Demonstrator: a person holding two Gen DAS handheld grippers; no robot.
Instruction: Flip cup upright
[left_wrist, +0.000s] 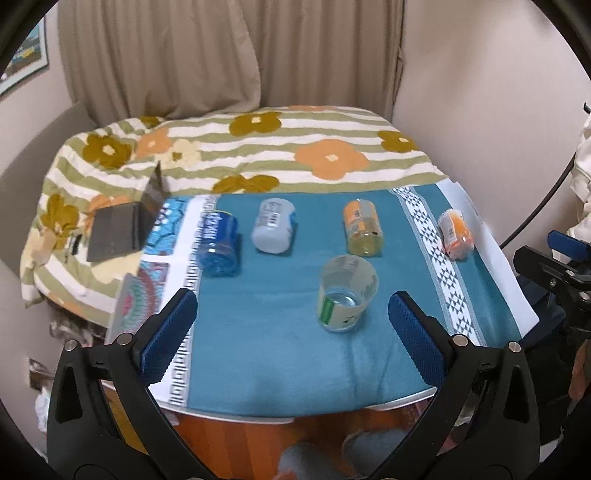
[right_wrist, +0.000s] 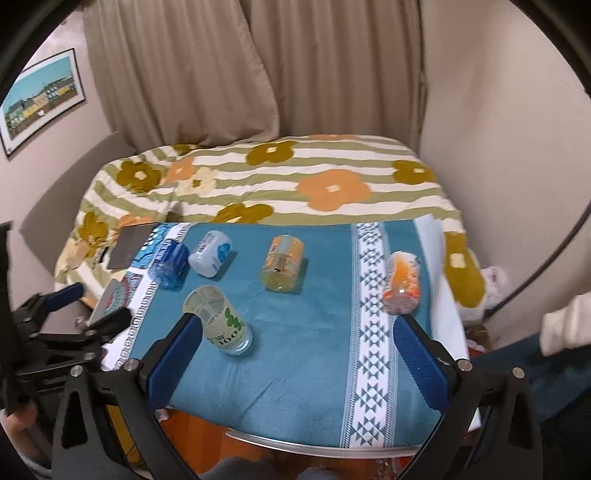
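five cups on a teal cloth, one upright, both claws empty

hard to read: labels on the far cups, all blurred. cut off at the frame edge in both views: the gripper bodies and the person's knees below the table (left_wrist: 402, 400). half hidden under a folded dark case (left_wrist: 118, 230) at the left: a flowered bedcover (left_wrist: 332, 157) behind the table.

standing upright near the front middle of the teal cloth (left_wrist: 288, 354): a clear cup with green label (left_wrist: 345, 295), mouth up, seemingly empty, bottom visible through the opening in the left wrist view. seen from the right wrist camera, the same clear cup (right_wrist: 221, 321) just beside the left finger pad (right_wrist: 177, 362), contact impossible to confirm.

lying on their sides in a row further back, mouths hard to make out: a blue cup (left_wrist: 219, 243) at the left, a white cup (left_wrist: 273, 225) next to it, an orange-yellow cup (left_wrist: 362, 229) past the middle, an orange cup (left_wrist: 456, 232) at the right on the patterned white band. contents not discernible in any.

left gripper (left_wrist: 291, 321) spread wide, holding nothing, hovering at the near table edge. right gripper (right_wrist: 297, 343) likewise spread wide and empty, the orange cup just beyond its right finger.
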